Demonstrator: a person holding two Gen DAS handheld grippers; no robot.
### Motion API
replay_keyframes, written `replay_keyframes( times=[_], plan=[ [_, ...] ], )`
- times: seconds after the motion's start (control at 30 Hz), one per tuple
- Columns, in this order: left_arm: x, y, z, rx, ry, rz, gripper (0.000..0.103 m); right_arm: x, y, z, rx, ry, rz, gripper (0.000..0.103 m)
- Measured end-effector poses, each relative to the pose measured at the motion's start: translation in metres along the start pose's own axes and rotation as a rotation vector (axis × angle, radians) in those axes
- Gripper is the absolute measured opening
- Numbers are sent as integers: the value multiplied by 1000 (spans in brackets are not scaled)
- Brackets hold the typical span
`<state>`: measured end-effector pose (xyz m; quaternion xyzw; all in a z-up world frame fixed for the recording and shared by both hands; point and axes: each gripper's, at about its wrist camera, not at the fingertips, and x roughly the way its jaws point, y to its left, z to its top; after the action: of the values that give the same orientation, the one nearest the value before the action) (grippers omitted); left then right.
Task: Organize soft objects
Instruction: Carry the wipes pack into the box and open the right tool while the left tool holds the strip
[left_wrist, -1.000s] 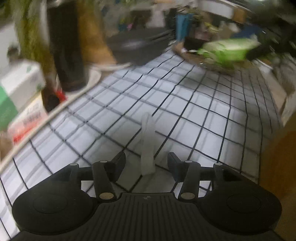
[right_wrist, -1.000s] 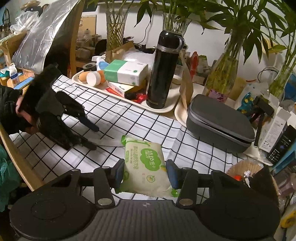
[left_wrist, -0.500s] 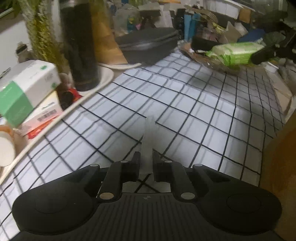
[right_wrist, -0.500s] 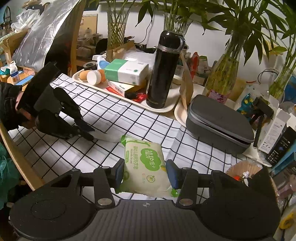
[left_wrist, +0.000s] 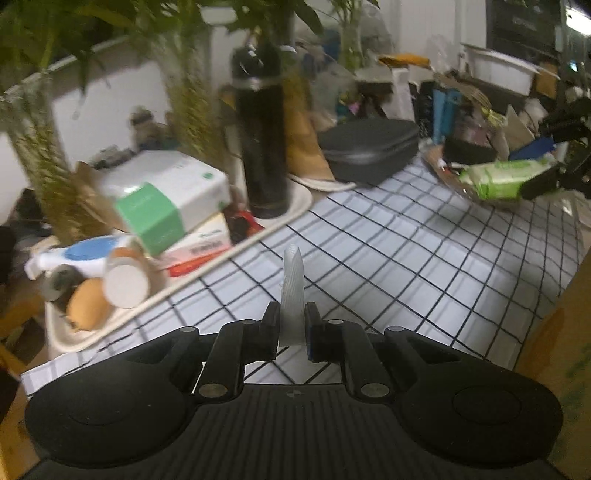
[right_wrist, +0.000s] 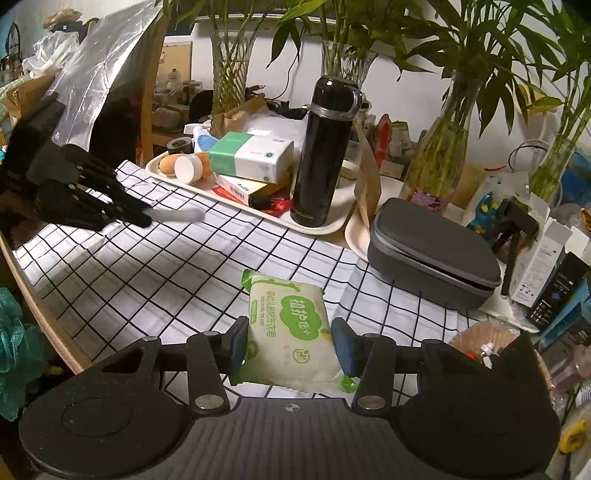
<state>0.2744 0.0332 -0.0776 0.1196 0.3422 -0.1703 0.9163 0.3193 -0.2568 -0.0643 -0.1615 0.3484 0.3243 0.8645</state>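
Observation:
My left gripper (left_wrist: 291, 329) is shut on a flat white ribbed pad (left_wrist: 292, 284) and holds it edge-up above the checked tablecloth (left_wrist: 388, 258). In the right wrist view the left gripper (right_wrist: 146, 219) is at the far left with the white pad (right_wrist: 177, 214) sticking out level above the cloth. My right gripper (right_wrist: 290, 345) is shut on a green and white soft wipes pack (right_wrist: 290, 328) and holds it over the cloth. In the left wrist view the wipes pack (left_wrist: 498, 179) shows at the far right in the right gripper (left_wrist: 554, 177).
A cream tray (right_wrist: 255, 212) at the table's back holds a black flask (right_wrist: 325, 151), a green and white tissue box (right_wrist: 251, 157) and small items. A grey zip case (right_wrist: 432, 254) lies right of it. A woven basket (right_wrist: 487, 338) sits at front right. Plant vases stand behind.
My left gripper has closed on the white pad and lifted it off the cloth, turning toward the tray. My right gripper has held the wipes pack almost still.

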Motion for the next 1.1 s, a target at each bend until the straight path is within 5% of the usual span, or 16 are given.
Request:
replay_keyframes(
  times=[0.63,1.1],
  plan=[
    [-98,-2,-17,-240,-117,123,14,-43,23,-3,33,-104,54,51],
    [-165,-54,-9,-159,-142,111,14,-82,46,-10,15,-203,136,51]
  ],
)
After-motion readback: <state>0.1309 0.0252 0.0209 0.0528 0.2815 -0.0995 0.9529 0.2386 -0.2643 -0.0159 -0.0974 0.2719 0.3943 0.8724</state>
